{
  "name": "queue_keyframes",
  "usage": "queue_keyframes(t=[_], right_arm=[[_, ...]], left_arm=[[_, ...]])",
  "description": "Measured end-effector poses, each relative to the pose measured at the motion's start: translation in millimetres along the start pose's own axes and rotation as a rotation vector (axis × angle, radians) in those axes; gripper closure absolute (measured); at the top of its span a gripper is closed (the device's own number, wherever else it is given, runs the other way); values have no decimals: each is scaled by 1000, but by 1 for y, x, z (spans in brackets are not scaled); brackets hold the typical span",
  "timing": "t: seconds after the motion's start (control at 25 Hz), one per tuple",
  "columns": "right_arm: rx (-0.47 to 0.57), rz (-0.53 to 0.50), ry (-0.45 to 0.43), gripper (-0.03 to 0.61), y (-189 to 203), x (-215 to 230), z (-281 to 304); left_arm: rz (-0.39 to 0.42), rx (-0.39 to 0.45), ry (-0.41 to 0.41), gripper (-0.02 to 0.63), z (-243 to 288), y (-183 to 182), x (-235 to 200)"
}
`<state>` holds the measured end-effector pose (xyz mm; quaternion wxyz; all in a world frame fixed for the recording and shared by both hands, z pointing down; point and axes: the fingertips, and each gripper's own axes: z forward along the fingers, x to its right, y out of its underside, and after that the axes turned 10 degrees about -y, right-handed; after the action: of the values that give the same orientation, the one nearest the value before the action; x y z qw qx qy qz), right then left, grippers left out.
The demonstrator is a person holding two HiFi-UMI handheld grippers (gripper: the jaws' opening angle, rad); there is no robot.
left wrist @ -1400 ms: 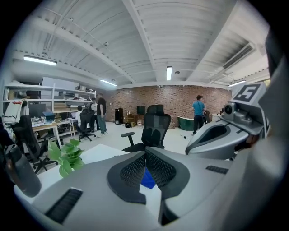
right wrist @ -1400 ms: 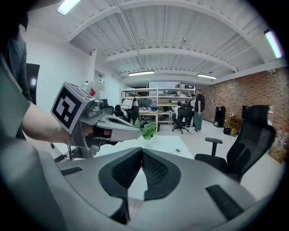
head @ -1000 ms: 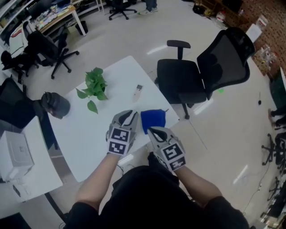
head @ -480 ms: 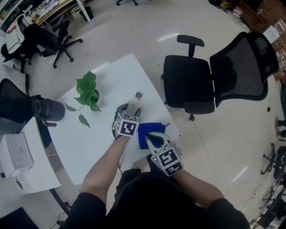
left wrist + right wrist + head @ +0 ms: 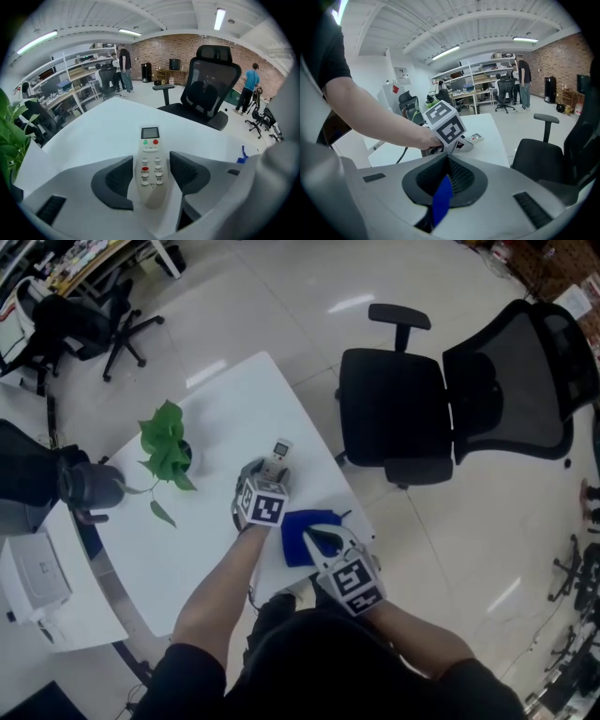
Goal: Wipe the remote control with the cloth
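Left gripper hangs tilted down over the remote control. Its jaws have just been opening and now stand spread wide. The remote lies flat on the table between the two dark ribbed pads, which sit just beside its long sides and do not press on it.

The remote's long axis runs straight along the line this gripper points: screen end away, rounded butt end toward the hand. Closing the jaws would likely pinch it across its narrow width. It lies near the table edge that faces the office chair.

Right gripper is clenched on the cloth, a limp blue fold trapped between its pads. The rest of the cloth is spread by the table's near corner on the chair side. The left hand is plainly nearer the remote; the cloth sits just beside it, toward the person, so it probably needs only a short slide forward.

The remote is a slim, pale bar of hard plastic with a small screen, a green and a red button, and rows of white keys. The cloth looks soft, and the table is smooth and white.
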<state>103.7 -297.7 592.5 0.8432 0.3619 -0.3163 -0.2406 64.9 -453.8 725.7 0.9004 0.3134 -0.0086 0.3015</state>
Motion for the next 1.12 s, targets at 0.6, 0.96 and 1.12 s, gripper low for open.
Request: queue_keyframes(t=[0.6, 0.96, 1.12], right_arm=[[21, -30, 0, 574, -4, -12, -7], [74, -100, 68, 574, -8, -78, -17], [112, -123, 122, 574, -2, -124, -25]], left_arm=[[-12, 62, 23, 407, -34, 5, -2], [-66, 303, 31, 408, -160, 20, -19], [-31, 397, 34, 408, -238, 52, -24]])
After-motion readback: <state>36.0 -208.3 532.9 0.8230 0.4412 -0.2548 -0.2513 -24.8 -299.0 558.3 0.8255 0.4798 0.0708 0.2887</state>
